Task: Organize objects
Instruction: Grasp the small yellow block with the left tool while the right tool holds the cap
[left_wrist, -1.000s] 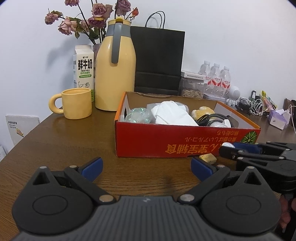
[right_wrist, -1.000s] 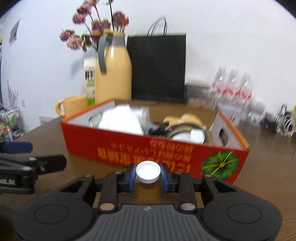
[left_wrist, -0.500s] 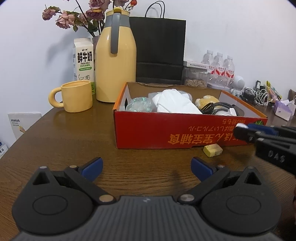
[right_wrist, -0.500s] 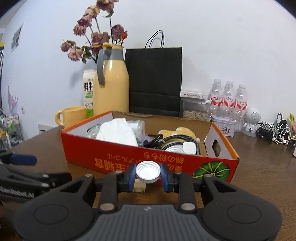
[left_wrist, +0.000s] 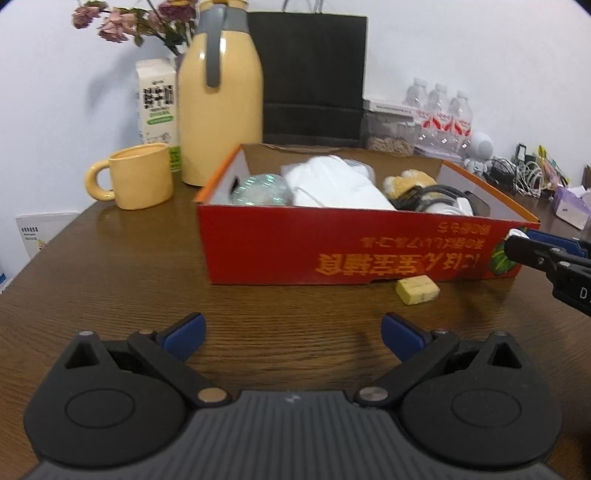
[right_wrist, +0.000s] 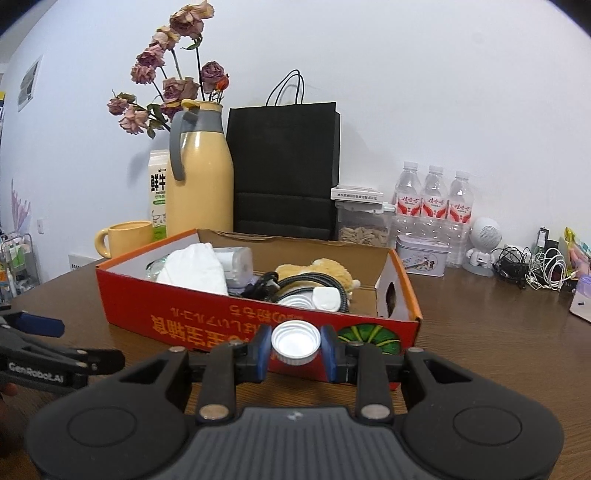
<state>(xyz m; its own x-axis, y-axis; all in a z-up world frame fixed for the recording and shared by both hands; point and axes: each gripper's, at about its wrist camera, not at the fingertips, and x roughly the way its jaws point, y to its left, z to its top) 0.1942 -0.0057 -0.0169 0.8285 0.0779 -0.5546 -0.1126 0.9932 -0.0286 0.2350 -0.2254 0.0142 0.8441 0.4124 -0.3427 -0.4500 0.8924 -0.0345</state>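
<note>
Firmly, right tool (right_wrist: 296, 348) pinches round ribbed white cap (right_wrist: 296, 341).

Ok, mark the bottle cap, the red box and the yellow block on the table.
bottle cap (right_wrist: 296, 341), right wrist view, centre of its hollow inner face.
red box (right_wrist: 207, 314), right wrist view, its printed front wall.
yellow block (left_wrist: 417, 290), left wrist view, middle of its top face.

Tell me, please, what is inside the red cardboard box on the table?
The red cardboard box holds a white cloth, a yellow plush toy, a black cable and a shiny clear ball. Whatever lies under them is covered.
</note>
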